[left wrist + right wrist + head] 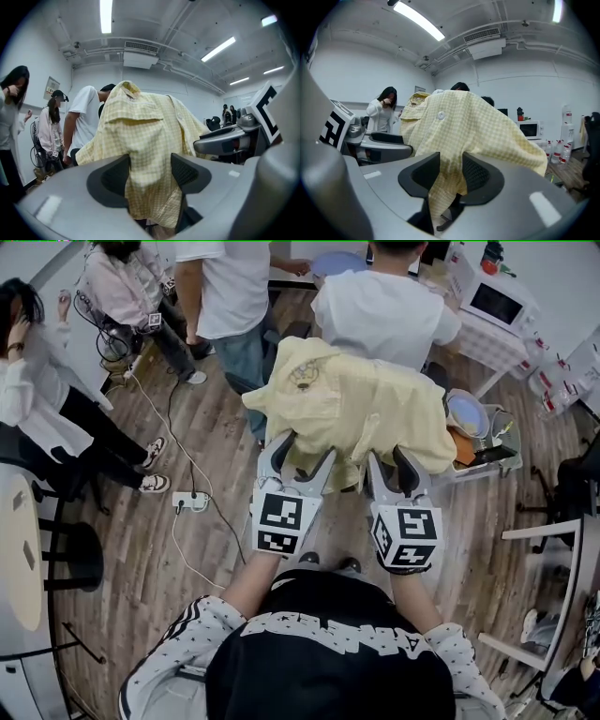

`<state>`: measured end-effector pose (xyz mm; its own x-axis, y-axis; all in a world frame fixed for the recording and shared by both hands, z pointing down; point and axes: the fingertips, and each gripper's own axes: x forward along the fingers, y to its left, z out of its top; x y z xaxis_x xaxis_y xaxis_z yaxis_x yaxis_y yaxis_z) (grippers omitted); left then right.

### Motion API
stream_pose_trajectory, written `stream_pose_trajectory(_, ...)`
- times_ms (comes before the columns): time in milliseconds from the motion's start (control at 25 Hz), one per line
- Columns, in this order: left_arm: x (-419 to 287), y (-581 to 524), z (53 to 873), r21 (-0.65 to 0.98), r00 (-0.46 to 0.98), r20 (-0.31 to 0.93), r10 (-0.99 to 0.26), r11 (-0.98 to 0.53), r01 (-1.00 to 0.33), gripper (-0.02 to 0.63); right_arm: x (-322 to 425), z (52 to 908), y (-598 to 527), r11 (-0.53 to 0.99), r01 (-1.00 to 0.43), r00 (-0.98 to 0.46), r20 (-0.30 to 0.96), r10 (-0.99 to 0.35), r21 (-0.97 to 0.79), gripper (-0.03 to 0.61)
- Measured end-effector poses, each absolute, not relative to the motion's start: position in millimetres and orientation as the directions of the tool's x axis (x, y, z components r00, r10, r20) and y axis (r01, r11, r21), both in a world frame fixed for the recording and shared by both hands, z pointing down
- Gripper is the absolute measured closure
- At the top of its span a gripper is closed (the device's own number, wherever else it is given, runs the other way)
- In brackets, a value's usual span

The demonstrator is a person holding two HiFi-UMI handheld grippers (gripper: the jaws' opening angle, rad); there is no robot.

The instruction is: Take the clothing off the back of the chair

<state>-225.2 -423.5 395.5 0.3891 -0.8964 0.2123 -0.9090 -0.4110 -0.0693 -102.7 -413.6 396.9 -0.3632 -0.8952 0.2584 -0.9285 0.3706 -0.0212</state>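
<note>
the pale yellow checked cotton shirt (pixel 352 404) is draped over the chair back, which it hides completely. the right claw (pixel 394 465) is clenched on a fold of the shirt's lower edge, with cloth bunched tight between its pads. the left claw (pixel 307 448) is released: its jaws stand wide and the fabric hangs between them without being squeezed.

the main risk is a one-sided lift. if the shirt comes up on the right grasp alone, the loose left half would probably sag, drag on the chair and pull the thin fold out of the right claw. the shoulders look hooked over the top of the back, so a pull toward the wearer rather than upward could snag them or tip the chair. the shirt's right sleeve hangs just beside the pale dish rack (pixel 487 457), and a sideways swing could catch it. a person in a white t-shirt (pixel 380 310) stands close behind the chair, leaving little room.

the dish rack holds a round bluish-white bowl (pixel 466 413) and an orange item (pixel 462 448); the rest is unclear. a white microwave (pixel 495 302) sits shut on a surface behind, its contents unseen.
</note>
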Motion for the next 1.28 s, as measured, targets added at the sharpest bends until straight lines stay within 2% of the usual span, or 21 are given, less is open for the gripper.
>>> stream_pose_trajectory(80, -228.9, -421.4, 393.3, -0.088, 0.374, 0.205, -0.905, -0.398, -0.913, 0.381, -101.7, 397.0, -415.4, 0.361, -0.932, -0.353, 0.258, -0.899, -0.017, 0.459)
stream_pose_trajectory(160, -230.3, -419.7, 391.1, -0.101, 0.374, 0.193, -0.907, -0.398, -0.912, 0.555, -101.8, 396.1, -416.2, 0.362, -0.932, -0.358, 0.253, -0.899, -0.03, 0.52)
stream_pose_trajectory(320, -229.7, -418.9, 390.6, -0.116, 0.396, 0.195, -0.897, -0.422, -0.899, 0.602, -106.0, 394.7, -414.5, 0.373, -0.926, -0.374, 0.242, -0.895, -0.053, 0.54)
stream_pose_trajectory(1280, -216.9, -380.0, 390.6, -0.115, 0.58, 0.157, -0.799, -0.598, -0.793, 0.609, -96.7, 386.5, -367.4, 0.296, -0.953, -0.304, 0.186, -0.934, -0.071, 0.549)
